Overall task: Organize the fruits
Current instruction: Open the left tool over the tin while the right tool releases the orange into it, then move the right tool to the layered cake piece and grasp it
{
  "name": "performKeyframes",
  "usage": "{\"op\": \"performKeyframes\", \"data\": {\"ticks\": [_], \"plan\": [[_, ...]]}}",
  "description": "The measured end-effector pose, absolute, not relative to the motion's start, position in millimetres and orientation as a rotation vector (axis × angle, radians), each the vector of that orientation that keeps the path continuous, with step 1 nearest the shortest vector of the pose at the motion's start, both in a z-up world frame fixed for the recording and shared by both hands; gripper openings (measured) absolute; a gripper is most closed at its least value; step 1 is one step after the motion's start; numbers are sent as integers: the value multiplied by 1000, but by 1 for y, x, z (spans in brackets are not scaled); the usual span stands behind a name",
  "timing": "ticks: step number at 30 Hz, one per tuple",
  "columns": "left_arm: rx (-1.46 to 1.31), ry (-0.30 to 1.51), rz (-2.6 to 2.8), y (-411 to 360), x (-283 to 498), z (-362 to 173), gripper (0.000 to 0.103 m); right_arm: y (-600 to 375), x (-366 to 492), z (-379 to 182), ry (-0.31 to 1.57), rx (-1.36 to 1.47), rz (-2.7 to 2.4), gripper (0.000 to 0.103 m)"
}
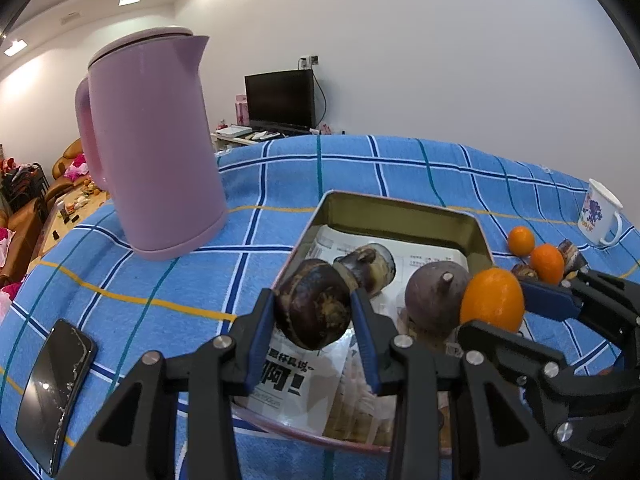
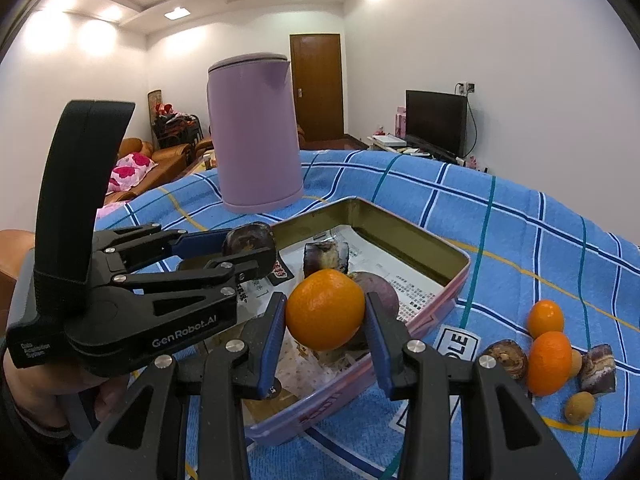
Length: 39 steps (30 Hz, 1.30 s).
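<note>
Above the tin (image 1: 404, 210) both my grippers were pinching fruit: left gripper (image 1: 313, 308) a dark water chestnut (image 1: 312, 304), right gripper (image 2: 325, 312) an orange (image 2: 325, 310), tin floor directly below them.

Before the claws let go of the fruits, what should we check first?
1. Left claw holds the dark brown fruit tight: ok.
2. Right claw holds the orange tight: ok.
3. Both fruits hang over the tin: ok.
4. Free room in the tin beneath them: cannot tell, paper and two dark fruits already lie there.
5. The claws are clear of each other: ok.
6. Fruits left on the blue cloth: not ok, several lie beside the tin.
</note>
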<state>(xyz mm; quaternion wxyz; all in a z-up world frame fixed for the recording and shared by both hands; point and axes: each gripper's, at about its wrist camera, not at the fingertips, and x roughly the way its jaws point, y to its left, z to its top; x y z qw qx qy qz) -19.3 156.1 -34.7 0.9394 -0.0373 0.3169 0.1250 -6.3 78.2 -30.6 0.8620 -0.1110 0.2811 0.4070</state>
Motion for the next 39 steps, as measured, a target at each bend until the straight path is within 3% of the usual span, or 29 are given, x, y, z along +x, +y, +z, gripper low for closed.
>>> {"op": "performKeyframes", "data": {"ticks": [8,12,18,22,39], "plan": [[-67,635,279,153,-21,-33,42,86,-4,-34,624,-267,857,45],[-69,627,287,153,-24,-33,49,79,-1,-33,621,-231,841,63],[-70,605,278,142,-27,-23,55,60,-6,-27,587,-220,773,64],[-62,575,243,124,-28,-11,66,31,-4,-14,581,-172,734,64],[2,625,28,8,25,-8,66,-115,66,-12,641,-27,367,64]]}}
